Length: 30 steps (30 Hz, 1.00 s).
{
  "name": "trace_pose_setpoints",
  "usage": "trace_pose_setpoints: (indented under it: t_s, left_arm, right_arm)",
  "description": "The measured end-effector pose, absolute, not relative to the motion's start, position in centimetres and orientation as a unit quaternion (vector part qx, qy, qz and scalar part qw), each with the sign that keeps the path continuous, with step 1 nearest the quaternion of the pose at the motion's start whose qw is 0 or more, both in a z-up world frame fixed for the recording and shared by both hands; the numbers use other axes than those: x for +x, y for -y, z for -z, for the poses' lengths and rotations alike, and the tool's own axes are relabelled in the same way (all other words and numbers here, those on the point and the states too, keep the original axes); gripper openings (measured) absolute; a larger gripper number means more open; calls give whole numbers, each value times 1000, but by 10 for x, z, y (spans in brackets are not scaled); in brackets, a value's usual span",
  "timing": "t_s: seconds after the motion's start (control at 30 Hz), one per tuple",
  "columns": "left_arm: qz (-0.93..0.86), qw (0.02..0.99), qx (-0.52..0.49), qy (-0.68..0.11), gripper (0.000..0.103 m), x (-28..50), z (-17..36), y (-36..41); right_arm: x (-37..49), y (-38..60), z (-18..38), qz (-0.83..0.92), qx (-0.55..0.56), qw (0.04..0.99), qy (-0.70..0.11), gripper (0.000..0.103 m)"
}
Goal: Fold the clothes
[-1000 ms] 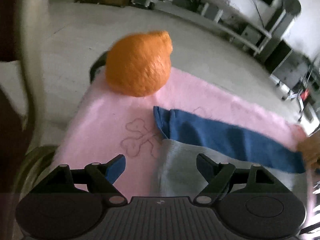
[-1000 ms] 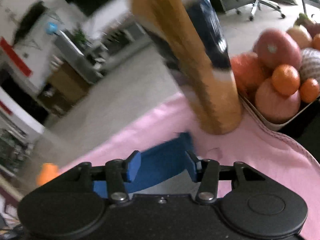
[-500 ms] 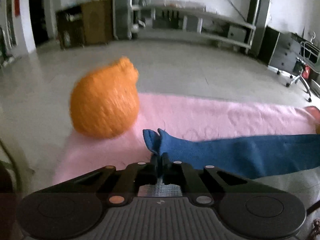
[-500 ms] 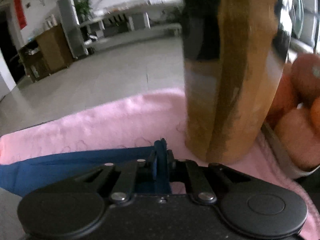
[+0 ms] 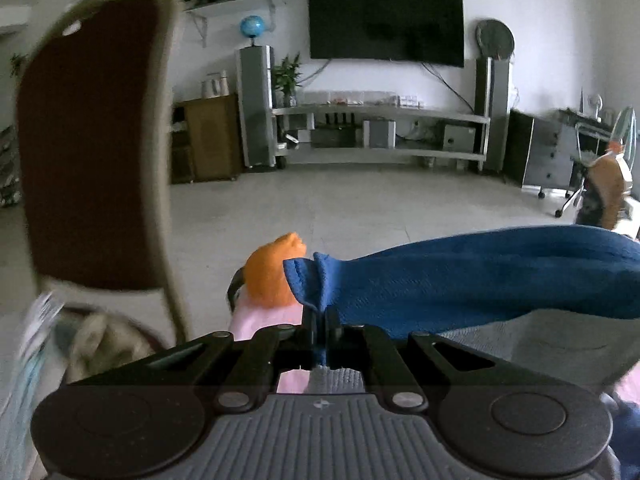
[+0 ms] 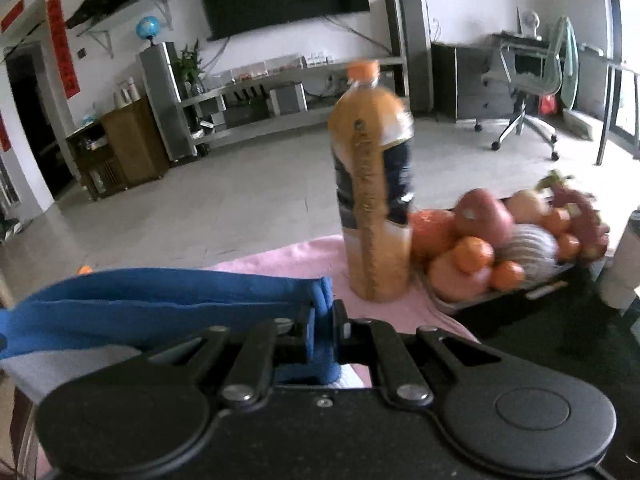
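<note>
A garment with a blue band (image 5: 460, 280) and a grey body (image 5: 560, 344) hangs stretched above the pink cloth (image 5: 264, 316) on the table. My left gripper (image 5: 320, 320) is shut on the band's left corner, lifted off the cloth. In the right wrist view the same blue band (image 6: 160, 300) runs leftward from my right gripper (image 6: 322, 324), which is shut on its right corner. The grey part (image 6: 60, 364) droops below the band. The garment's lower half is hidden behind both gripper bodies.
An orange knitted ball (image 5: 272, 276) sits on the pink cloth's far left. A tall juice bottle (image 6: 372, 200) stands just right of my right gripper, with a tray of fruit (image 6: 500, 240) beyond it. A brown chair back (image 5: 92, 140) rises at the left.
Both grippers went from open above the flat garment to shut on the blue band's corners. They then rose and tilted up, lifting the band off the pink cloth.
</note>
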<state>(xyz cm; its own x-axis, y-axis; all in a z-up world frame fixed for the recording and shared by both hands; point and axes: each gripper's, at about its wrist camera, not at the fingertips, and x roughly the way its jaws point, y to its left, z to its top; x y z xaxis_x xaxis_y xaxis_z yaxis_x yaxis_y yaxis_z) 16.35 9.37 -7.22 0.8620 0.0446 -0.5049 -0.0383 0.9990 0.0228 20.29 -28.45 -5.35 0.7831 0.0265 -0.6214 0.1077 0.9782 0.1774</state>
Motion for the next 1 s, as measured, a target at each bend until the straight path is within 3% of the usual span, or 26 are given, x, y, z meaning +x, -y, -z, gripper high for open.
trace_pose_setpoints:
  t_s: [0.1, 0.2, 0.27, 0.33, 0.37, 0.43, 0.6, 0.77, 0.83, 1.0]
  left_arm:
    - [-15, 960, -16, -280, 3, 97, 85, -108]
    - [-14, 931, -3, -366, 12, 46, 128, -115]
    - [-20, 908, 10, -417, 16, 16, 153, -123]
    - [-28, 895, -2, -444, 15, -18, 164, -139]
    - [-28, 897, -18, -441, 18, -26, 160, -144]
    - [-33, 908, -23, -418, 29, -30, 149, -143]
    - [-37, 923, -18, -382, 33, -20, 134, -127]
    - [-31, 921, -21, -388, 30, 23, 145, -102]
    - [-27, 922, -19, -386, 25, 38, 151, -93]
    - [-33, 905, -45, -421, 25, 82, 192, -91]
  right_arm:
    - [145, 290, 54, 12, 116, 938, -327, 8]
    - [82, 295, 82, 8, 131, 930, -345, 8]
    - [44, 302, 114, 14, 141, 911, -388, 12]
    - [17, 315, 147, 15, 171, 881, -440, 26]
    - [6, 325, 159, 19, 197, 868, -455, 28]
    - [-4, 339, 165, 25, 231, 858, -458, 30]
    - [2, 337, 149, 5, 246, 870, -427, 32]
    - [30, 316, 149, -23, 243, 885, -397, 32]
    - [50, 313, 161, -40, 273, 874, -400, 32]
    - [87, 317, 207, -73, 353, 841, -404, 29]
